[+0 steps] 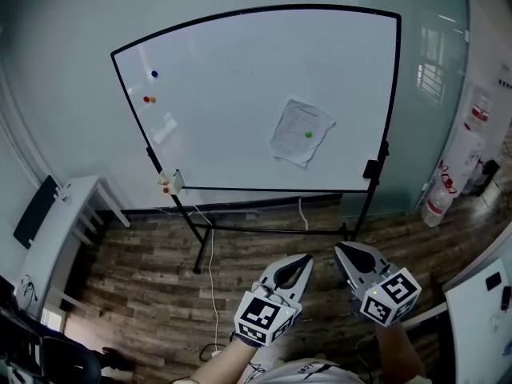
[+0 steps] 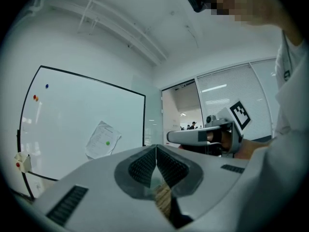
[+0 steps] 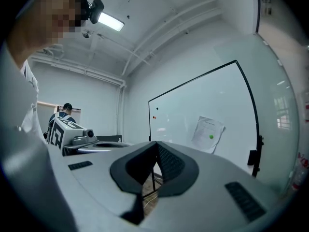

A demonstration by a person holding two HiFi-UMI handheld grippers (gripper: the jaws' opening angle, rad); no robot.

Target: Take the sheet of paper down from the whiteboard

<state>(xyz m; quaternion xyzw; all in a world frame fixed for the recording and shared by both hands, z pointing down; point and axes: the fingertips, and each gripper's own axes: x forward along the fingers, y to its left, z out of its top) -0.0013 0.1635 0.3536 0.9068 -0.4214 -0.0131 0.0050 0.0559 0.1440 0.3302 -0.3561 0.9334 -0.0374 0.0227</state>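
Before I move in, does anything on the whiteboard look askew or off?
The sheet of paper hangs tilted on the whiteboard, held by a single green magnet. Nothing else stands out.

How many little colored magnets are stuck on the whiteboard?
4. A blue magnet sits near the top left of the whiteboard, a red magnet and an orange magnet side by side just under it, and a green magnet pins the paper. None seems hidden.

a white desk (image 1: 56, 230) stands left on the wood floor (image 1: 144, 270); a clear bottle (image 1: 438, 201) stands at right.
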